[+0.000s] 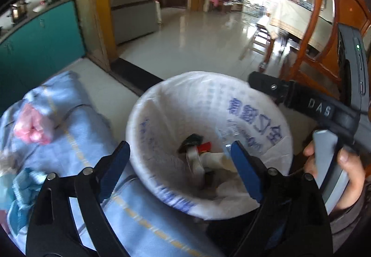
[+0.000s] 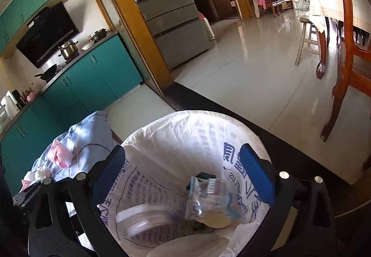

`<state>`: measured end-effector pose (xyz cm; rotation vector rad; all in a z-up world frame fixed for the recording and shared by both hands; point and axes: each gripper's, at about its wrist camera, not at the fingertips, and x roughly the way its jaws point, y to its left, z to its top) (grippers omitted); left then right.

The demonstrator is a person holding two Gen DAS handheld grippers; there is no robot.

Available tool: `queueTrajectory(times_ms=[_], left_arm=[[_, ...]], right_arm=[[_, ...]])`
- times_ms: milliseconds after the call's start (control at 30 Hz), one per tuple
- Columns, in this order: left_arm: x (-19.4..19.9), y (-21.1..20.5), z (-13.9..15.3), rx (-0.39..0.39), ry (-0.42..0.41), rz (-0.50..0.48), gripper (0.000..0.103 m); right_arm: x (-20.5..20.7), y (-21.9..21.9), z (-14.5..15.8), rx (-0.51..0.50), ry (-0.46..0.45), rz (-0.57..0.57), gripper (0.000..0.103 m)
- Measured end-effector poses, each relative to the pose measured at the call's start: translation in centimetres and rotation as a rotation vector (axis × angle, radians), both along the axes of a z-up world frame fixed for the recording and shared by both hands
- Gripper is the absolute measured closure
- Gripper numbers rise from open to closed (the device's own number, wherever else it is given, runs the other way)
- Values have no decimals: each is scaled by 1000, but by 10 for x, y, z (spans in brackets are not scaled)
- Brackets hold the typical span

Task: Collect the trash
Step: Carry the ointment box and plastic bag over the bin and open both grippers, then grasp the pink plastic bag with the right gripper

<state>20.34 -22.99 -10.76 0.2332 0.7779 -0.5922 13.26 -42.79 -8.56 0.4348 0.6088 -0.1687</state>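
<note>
Two tools, the left tool and right tool, hang released and empty above the white-lined bin, trash already lying inside, so dropping seems finished; next, fetching the pink wrapper on the blue cloth.

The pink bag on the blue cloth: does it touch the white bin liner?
Apart. In the left wrist view the pink bag lies on the blue cloth, and a stretch of bare cloth separates it from the white bin liner.

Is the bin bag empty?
No, the bin bag already holds trash, such as a clear wrapper and a round lid.
</note>
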Motion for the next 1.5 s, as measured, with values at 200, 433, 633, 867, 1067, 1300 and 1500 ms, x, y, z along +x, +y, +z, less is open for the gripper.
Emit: queueTrajectory(times_ms=[200, 433, 633, 867, 1067, 1300, 1500], left_arm=[[-21, 90, 12, 36, -110, 240, 11], [-55, 225, 25, 139, -173, 546, 10], [-84, 313, 29, 131, -129, 732, 9], [-113, 363, 29, 155, -92, 865, 9], [-116, 377, 30, 156, -91, 898, 9], [-108, 363, 22, 99, -55, 858, 9], [-111, 350, 21, 130, -79, 822, 9]], right_arm=[[9, 22, 8, -32, -8, 89, 6], [54, 100, 19, -94, -1, 302, 6], [117, 224, 42, -186, -19, 584, 6], [193, 318, 24, -285, 92, 642, 6], [216, 326, -20, -253, 255, 681, 6], [196, 321, -33, -271, 280, 758, 46], [170, 307, -25, -204, 267, 808, 70]])
